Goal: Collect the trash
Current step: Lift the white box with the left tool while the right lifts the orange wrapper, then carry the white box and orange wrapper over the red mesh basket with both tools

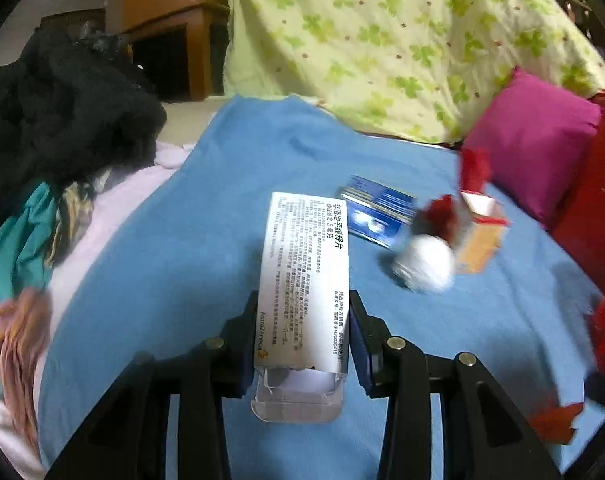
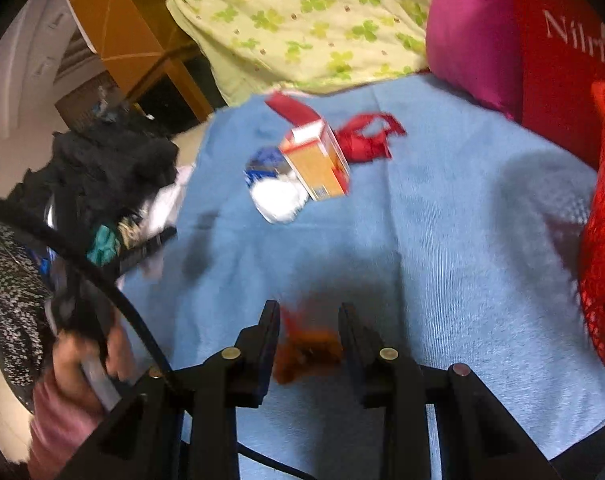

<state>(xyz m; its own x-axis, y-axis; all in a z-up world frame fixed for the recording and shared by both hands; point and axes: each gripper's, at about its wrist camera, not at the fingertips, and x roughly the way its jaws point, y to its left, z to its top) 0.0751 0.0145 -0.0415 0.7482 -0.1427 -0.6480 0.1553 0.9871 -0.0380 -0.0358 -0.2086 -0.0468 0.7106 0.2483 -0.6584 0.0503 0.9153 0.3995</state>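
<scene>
My left gripper [image 1: 304, 300] is shut on a white medicine box [image 1: 304, 280] with printed text, its open end toward the camera, held above the blue cloth [image 1: 182, 280]. Beyond it lie a blue box [image 1: 378, 210], a white crumpled ball [image 1: 424, 264], an orange carton [image 1: 478, 240] and red wrapper scraps [image 1: 442, 210]. My right gripper [image 2: 308, 312] has its jaws around a crumpled orange-red wrapper [image 2: 306, 354] on the cloth; the blur hides whether they press it. The orange carton [image 2: 318, 164], white ball [image 2: 278, 198] and red scrap [image 2: 362, 142] lie farther off.
A red mesh bag [image 2: 602, 240] hangs at the right. A magenta pillow [image 1: 534, 140], a red bag [image 2: 554, 40] and a green-patterned quilt [image 1: 382, 32] sit behind. Dark clothes [image 1: 54, 120] pile at the left. A red scrap [image 1: 554, 422] lies near the right.
</scene>
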